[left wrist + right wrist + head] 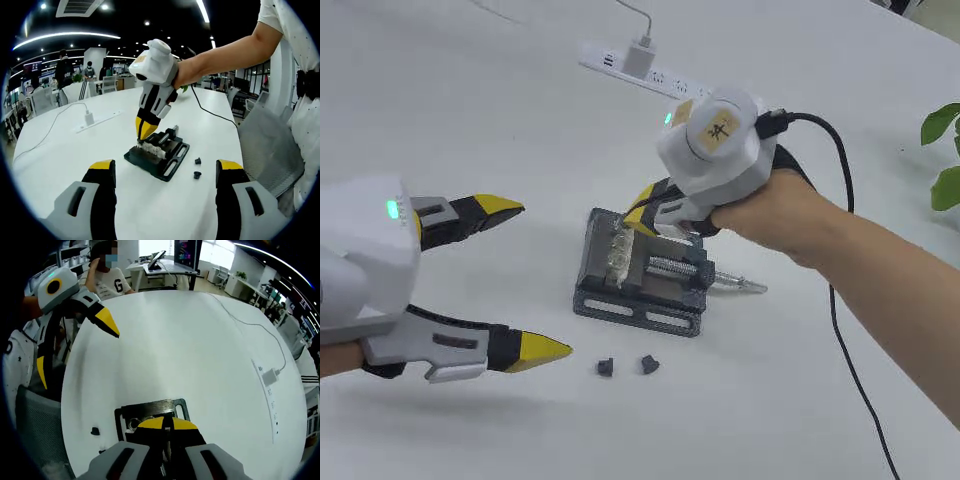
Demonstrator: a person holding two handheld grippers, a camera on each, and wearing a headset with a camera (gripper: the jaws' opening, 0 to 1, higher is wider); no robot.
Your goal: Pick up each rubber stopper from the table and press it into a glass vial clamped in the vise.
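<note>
While over vise (640, 290), right gripper (640, 220) (fingers (150, 424) together); left gripper (544, 278) wide.

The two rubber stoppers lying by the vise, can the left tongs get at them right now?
Probably yes. The left tongs stand open, and the stoppers lie on bare table just ahead of the lower tip. The right tongs are at the vise, off that path.

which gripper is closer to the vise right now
Right. The right gripper has its tips down at the vials in the vise; the left gripper hangs open off to one side, apart from it.
</note>
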